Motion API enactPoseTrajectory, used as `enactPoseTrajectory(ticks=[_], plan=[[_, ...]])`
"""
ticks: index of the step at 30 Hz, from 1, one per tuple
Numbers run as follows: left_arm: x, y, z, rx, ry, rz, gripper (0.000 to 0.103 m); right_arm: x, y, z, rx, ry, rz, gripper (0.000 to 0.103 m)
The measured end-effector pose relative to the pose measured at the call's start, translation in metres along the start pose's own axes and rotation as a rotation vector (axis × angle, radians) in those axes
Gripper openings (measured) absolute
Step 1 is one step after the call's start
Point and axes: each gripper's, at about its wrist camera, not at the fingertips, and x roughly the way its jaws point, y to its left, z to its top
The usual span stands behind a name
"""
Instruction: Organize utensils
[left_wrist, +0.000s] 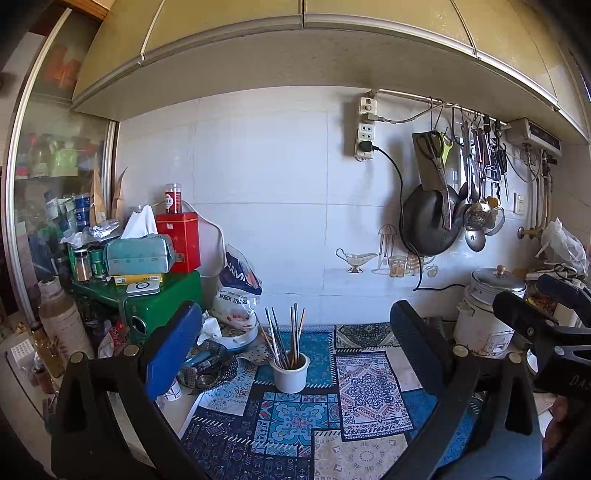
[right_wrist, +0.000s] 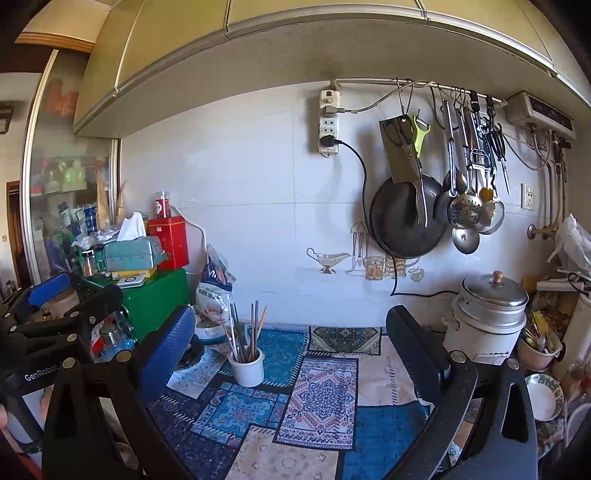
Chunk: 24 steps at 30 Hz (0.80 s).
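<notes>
A white cup (left_wrist: 290, 373) holding several chopsticks (left_wrist: 284, 336) stands upright on the patterned mat (left_wrist: 295, 413); it also shows in the right wrist view (right_wrist: 246, 366). My left gripper (left_wrist: 295, 325) is open and empty, its fingers framing the cup from well in front of it. My right gripper (right_wrist: 291, 332) is open and empty, with the cup ahead and to the left. The right gripper also appears at the right edge of the left wrist view (left_wrist: 546, 306). More utensils sit in a pink bowl (right_wrist: 537, 350) at the far right.
Ladles, scissors, a peeler and a black pan (right_wrist: 406, 225) hang from a wall rail. A steel-lidded pot (right_wrist: 487, 314) stands at the right. A green box (left_wrist: 162, 299), tissue box, red tin, bag and jars crowd the left side.
</notes>
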Motion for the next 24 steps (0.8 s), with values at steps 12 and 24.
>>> enactPoseTrajectory(ticks=[12,24], plan=[[0.01,-0.003,0.0,0.004,0.013,-0.02,0.102,0.004,0.0,-0.002,-0.009,0.015,-0.019,0.103],[0.016,-0.009,0.003,0.015,0.011,-0.034,0.102,0.007,-0.003,0.002,-0.014,0.017,-0.023,0.103]])
